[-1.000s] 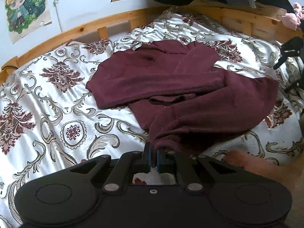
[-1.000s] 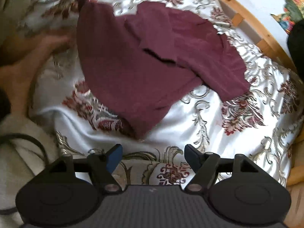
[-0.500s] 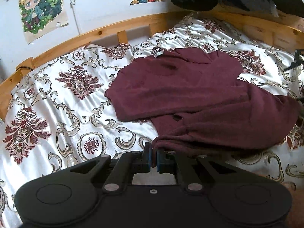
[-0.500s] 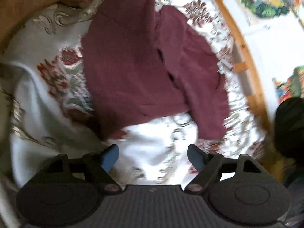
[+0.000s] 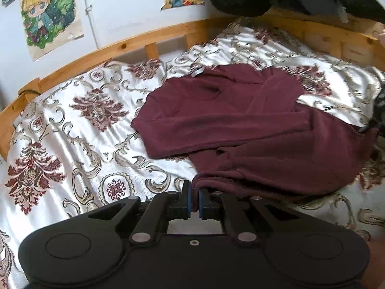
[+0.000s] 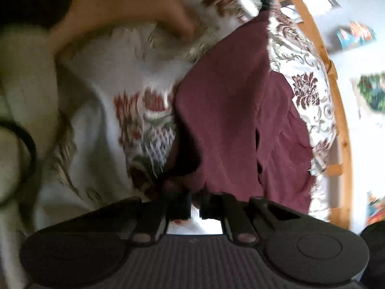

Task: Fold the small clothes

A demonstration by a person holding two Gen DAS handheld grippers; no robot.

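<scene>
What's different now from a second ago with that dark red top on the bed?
The right hand-held gripper rolled, came down onto the near edge of the maroon top and closed on it; earlier it was open above the bedspread. The left hand-held gripper stays clamped on its corner.

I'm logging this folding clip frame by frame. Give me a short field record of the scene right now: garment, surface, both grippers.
garment: maroon sweater, partly folded, sleeve laid across the body
surface: patterned bedspread on a wooden bed frame
left hand-held gripper: shut on the sweater's near edge
right hand-held gripper: shut on the sweater's edge; view blurred
wall: posters
</scene>
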